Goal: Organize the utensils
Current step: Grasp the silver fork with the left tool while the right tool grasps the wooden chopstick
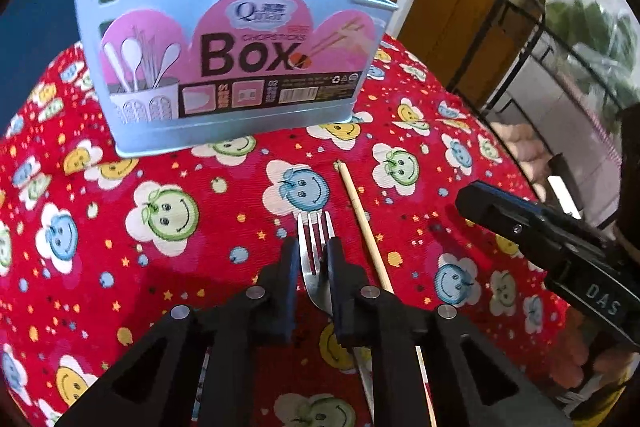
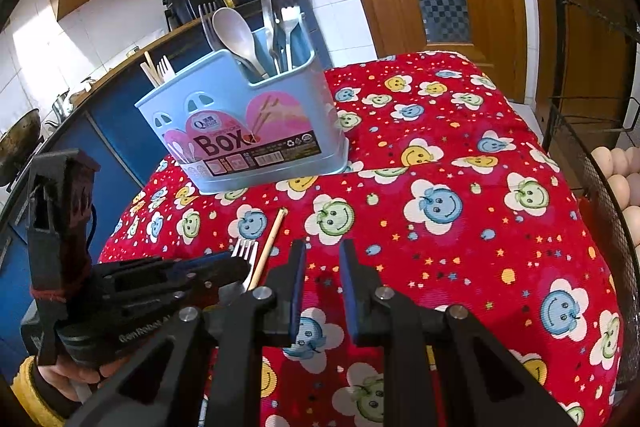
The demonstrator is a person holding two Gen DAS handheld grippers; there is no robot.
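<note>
Steel tines of a fork (image 1: pixel 316 259) poke up between the two fingers of the left gripper (image 1: pixel 313 247) at the lower middle of the left wrist view, and the jaws look pinched on its neck, though whether both pads truly press on it is hard to tell. Just right of it a wooden chopstick (image 1: pixel 362 223) lies on the red smiley tablecloth (image 1: pixel 160 267). I judge the step in hand to be the pickup of the fork. Next it must be lifted clear and carried to the blue utensil box (image 1: pixel 224 39) at the upper left, then dropped tines-up into a compartment.

The right gripper (image 2: pixel 322 267) hangs over bare cloth at the lower middle of its own view, jaws a little apart and holding nothing.

The fork's handle and the chopstick's lower end are hidden under the left gripper's body.
</note>
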